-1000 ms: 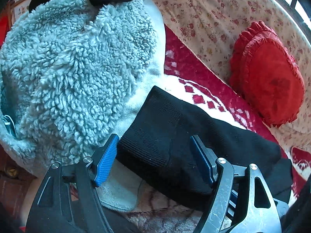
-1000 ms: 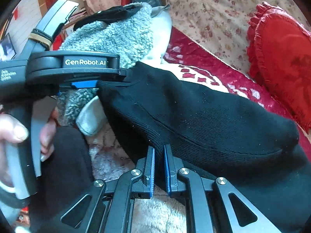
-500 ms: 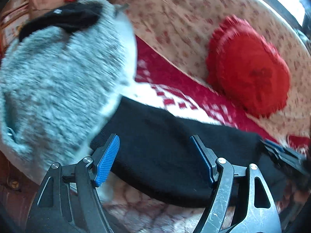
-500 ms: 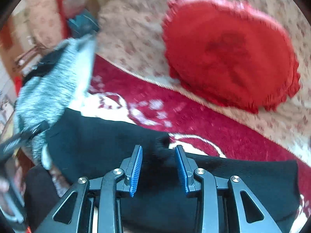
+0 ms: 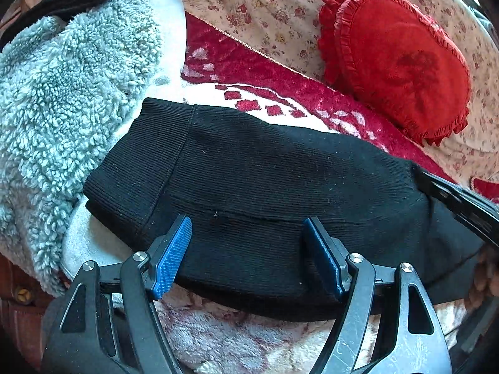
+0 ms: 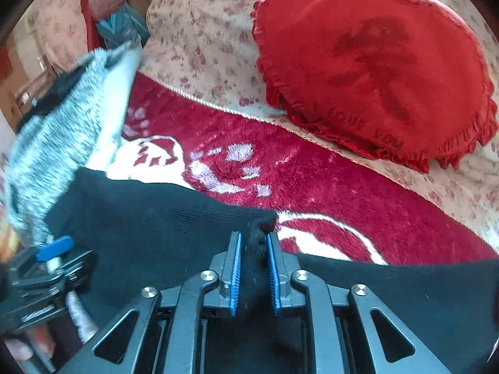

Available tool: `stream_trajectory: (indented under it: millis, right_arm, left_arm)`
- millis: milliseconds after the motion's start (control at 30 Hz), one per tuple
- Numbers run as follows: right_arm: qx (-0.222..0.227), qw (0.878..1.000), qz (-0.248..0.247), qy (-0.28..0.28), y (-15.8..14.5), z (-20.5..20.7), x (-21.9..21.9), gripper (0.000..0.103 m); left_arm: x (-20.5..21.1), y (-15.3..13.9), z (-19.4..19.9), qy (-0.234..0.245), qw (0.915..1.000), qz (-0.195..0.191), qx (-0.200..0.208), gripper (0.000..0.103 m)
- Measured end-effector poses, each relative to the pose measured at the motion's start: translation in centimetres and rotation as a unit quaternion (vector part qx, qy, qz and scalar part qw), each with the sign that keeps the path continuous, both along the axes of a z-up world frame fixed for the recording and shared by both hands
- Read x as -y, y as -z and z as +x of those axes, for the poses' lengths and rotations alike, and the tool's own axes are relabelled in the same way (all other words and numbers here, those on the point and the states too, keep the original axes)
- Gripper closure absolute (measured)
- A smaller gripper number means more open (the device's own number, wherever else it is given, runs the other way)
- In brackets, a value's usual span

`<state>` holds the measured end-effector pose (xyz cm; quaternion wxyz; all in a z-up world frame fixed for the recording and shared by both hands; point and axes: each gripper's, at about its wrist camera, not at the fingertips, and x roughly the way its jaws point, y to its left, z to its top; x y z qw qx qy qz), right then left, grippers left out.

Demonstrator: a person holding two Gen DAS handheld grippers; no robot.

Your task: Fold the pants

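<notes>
Right gripper (image 6: 253, 268) is pinching a bunched nub of the black pants (image 6: 162, 218) between its blue pads, jaws nearly together with only that wad of fabric keeping them apart. My guess is it's holding a folded corner so the layer can be dragged or flattened. Left gripper (image 5: 246, 255) is spread wide, fingers sitting over the near hem of the pants (image 5: 249, 171) with nothing clamped, so it looks more like it's lining up or pressing down than grabbing.

The pants themselves lie flat across the plush red and white blanket (image 5: 249, 68), already doubled into a long band with the ribbed waistband or cuff end pointing at the fluffy grey fleece (image 5: 68, 93). That ribbed end actually overlaps a pale lining edge of the fleece, so that side is crowded. Swinging the fabric that way would probably snag it.

Going further out from the pants, there's a good open strip of blanket beyond the far edge, which seems like the obvious room for the next fold. Past that strip sits the red heart cushion (image 6: 374, 62), leaning on the floral sofa back (image 6: 202, 37), well apart from the pants, so not in the way. The near edge hangs close to the blanket's front, so not much slack there.
</notes>
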<state>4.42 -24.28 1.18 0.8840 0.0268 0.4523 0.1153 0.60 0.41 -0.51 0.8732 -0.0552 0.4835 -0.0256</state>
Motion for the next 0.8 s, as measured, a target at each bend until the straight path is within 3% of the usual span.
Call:
stream_trajectory:
  millis: [167, 467, 633, 800]
  right_arm:
    - [0.001, 0.999, 0.017, 0.034, -1.9, -5.7, 3.6, 0.080]
    - [-0.059, 0.985, 0.065, 0.149, 1.0, -14.2, 12.9, 0.074]
    - [-0.047, 0.967, 0.133, 0.211, 1.5, -14.7, 16.8, 0.070]
    - [-0.029, 0.949, 0.192, 0.249, 2.1, -12.4, 18.1, 0.067]
  left_arm:
    - [0.7, -1.2, -0.9, 0.010, 0.9996, -0.027, 0.007, 0.028]
    - [5.7, -2.1, -2.0, 0.066, 0.9975, -0.021, 0.011, 0.028]
    - [7.0, -1.9, -2.0, 0.080, 0.9966, -0.019, -0.001, 0.028]
    - [7.4, -1.4, -1.9, 0.080, 0.9966, -0.015, -0.011, 0.028]
